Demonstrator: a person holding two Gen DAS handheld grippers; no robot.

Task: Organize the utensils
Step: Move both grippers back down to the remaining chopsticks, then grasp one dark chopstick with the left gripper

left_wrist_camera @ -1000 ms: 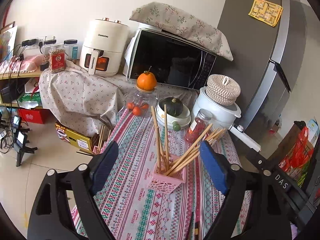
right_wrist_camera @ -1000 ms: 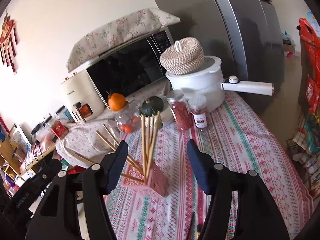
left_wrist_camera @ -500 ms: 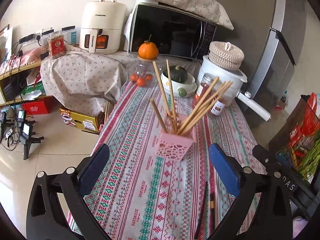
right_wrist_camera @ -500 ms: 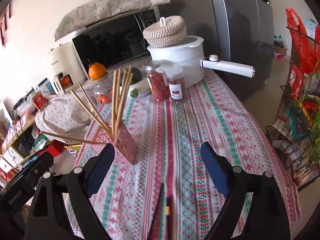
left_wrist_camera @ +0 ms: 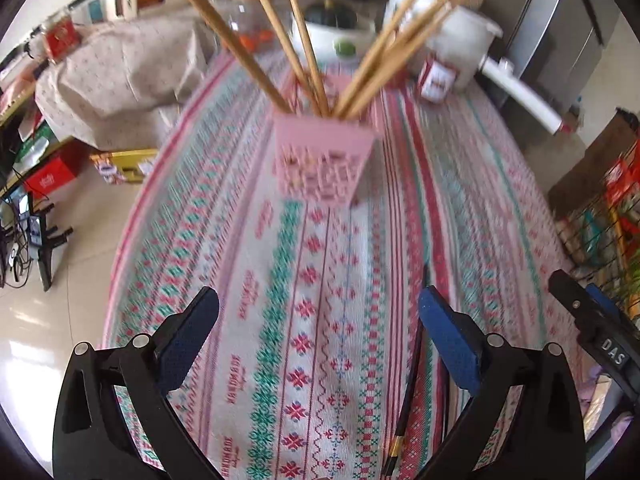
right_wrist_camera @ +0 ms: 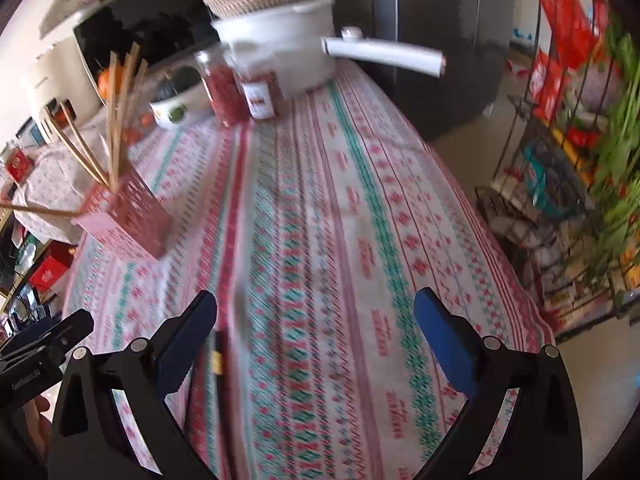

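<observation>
On the striped cloth (left_wrist_camera: 304, 320) in the left view, dark chopsticks (left_wrist_camera: 412, 360) lay beside the wide-open left gripper (left_wrist_camera: 316, 328), thin, stiff, probably slippery, best pinched mid-shaft; in the right view they (right_wrist_camera: 218, 380) lay by the right gripper (right_wrist_camera: 316, 328), also agape.

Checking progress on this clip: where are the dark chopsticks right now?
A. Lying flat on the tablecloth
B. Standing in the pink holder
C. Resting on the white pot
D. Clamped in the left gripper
A: the dark chopsticks lie flat on the tablecloth near the open left gripper; the pink holder holds only wooden ones.
</observation>
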